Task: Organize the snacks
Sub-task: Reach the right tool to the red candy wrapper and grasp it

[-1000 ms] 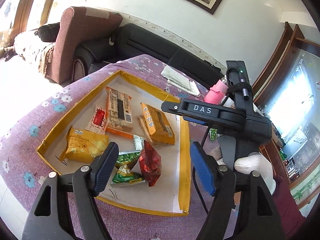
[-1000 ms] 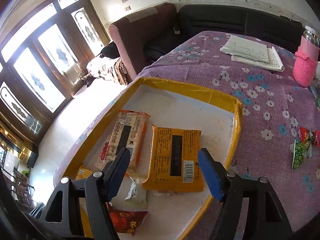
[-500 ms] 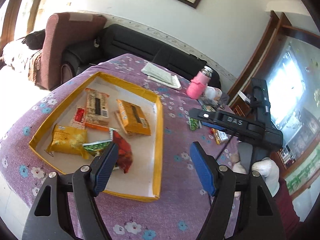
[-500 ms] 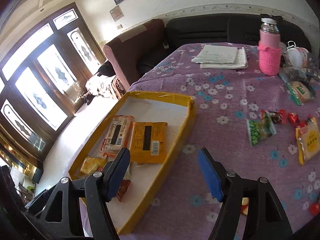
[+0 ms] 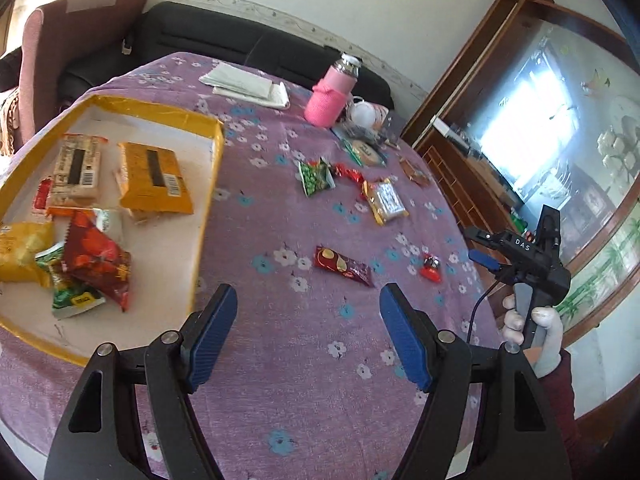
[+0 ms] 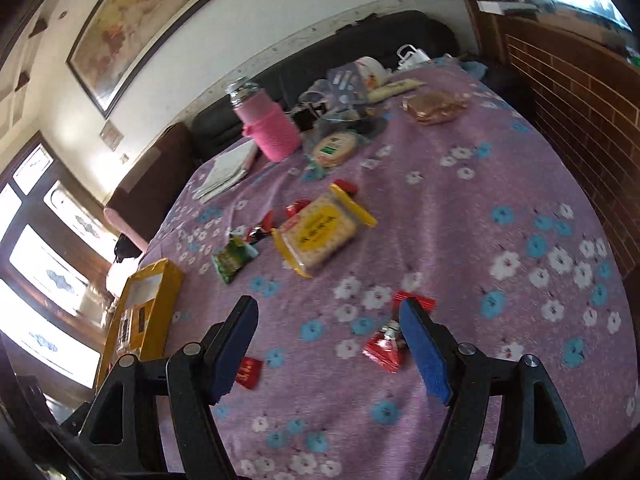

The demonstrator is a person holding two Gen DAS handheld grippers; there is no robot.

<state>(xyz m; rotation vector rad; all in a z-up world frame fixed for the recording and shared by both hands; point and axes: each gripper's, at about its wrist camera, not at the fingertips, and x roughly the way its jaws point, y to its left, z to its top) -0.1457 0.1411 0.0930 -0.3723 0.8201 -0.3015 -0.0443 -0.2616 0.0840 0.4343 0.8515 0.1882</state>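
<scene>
A yellow-rimmed tray (image 5: 210,184) at the left holds several snack packs, among them an orange pack (image 5: 154,178) and a red bag (image 5: 98,260). Loose snacks lie on the purple flowered cloth: a dark red bar (image 5: 344,270), a small red candy (image 5: 431,270), a yellow cracker pack (image 5: 385,200) and a green pack (image 5: 316,176). My left gripper (image 5: 308,336) is open and empty, above the cloth right of the tray. My right gripper (image 6: 330,346) is open and empty, with the red candy (image 6: 382,346) beside its right finger. The cracker pack (image 6: 320,232) lies beyond it.
A pink-sleeved bottle (image 5: 334,94), folded papers (image 5: 246,84) and clutter stand at the table's far side. A sofa and armchair lie behind. A wooden cabinet (image 6: 580,92) stands close to the table's right edge.
Both grippers have swung right, away from the tray and over the loose snacks on the cloth. Both stayed open and empty.
</scene>
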